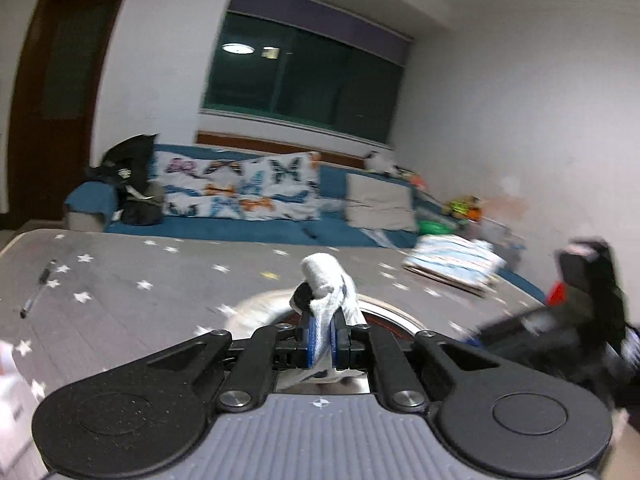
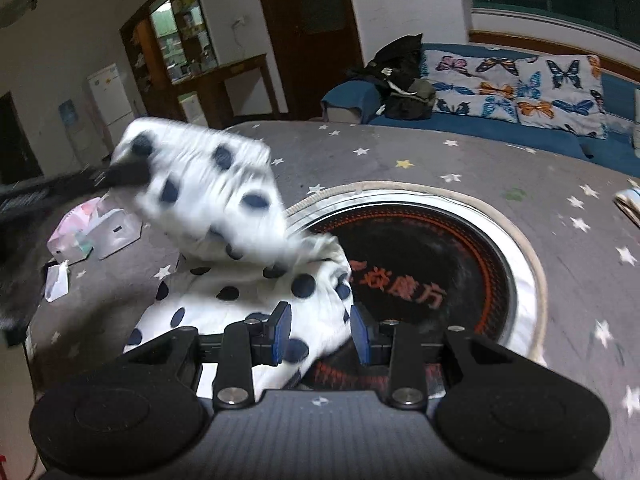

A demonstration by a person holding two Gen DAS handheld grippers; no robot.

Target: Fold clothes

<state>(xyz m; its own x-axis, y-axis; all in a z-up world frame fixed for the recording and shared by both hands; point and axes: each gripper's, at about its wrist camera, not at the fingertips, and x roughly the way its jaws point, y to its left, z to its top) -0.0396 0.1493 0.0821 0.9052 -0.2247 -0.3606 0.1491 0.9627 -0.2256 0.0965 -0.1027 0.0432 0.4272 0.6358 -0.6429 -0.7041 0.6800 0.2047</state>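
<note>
Left gripper (image 1: 322,340): clamped on white cloth, lifting a fold.
Right gripper (image 2: 320,334): fingers wide, empty, over polka-dot garment (image 2: 240,292).
Support: star-print tablecloth (image 2: 460,152).

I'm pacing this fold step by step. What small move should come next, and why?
Probably shut the right gripper on the polka-dot garment: it is open with cloth between its fingers, while the left gripper already pinches a raised bunch.
</note>
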